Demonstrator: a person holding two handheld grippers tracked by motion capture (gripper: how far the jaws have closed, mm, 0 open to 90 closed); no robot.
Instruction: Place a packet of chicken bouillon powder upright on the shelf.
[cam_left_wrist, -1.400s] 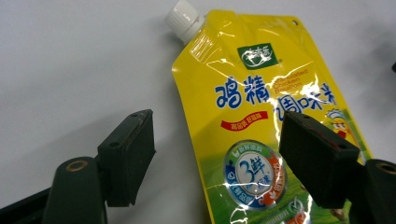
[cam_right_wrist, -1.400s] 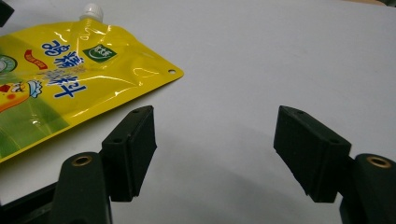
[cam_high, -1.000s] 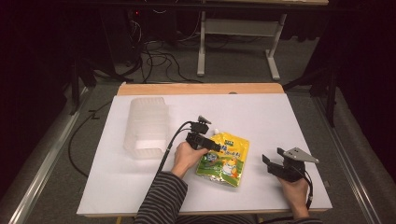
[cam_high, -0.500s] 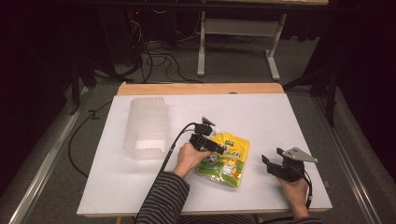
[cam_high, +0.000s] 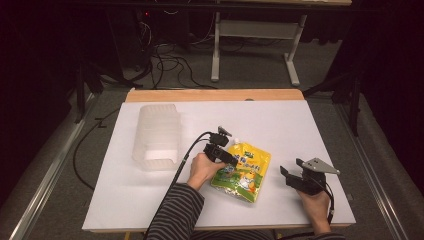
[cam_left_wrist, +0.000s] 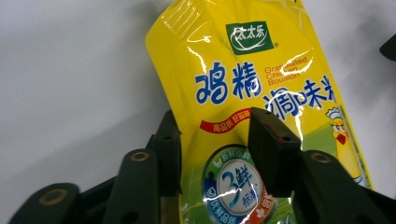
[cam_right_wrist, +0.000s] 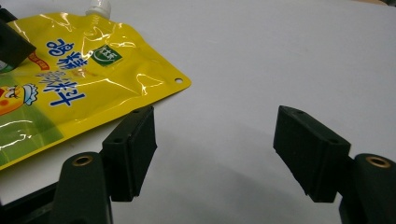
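A grasp of the yellow pouch is judged to be in hand; the left tool is seen with one jaw beneath the pouch's edge and the other over its printed face, so it looks clamped on the pouch, though full closure cannot be told for certain; the pouch lies flat on the white surface, its spout pointing away from the person; the right tool is held with jaws wide apart, just beside the pouch's corner and touching nothing; a lift is probably called for next, with the slippery film kept firmly pinched; the clear plastic container stands well apart, to the left.
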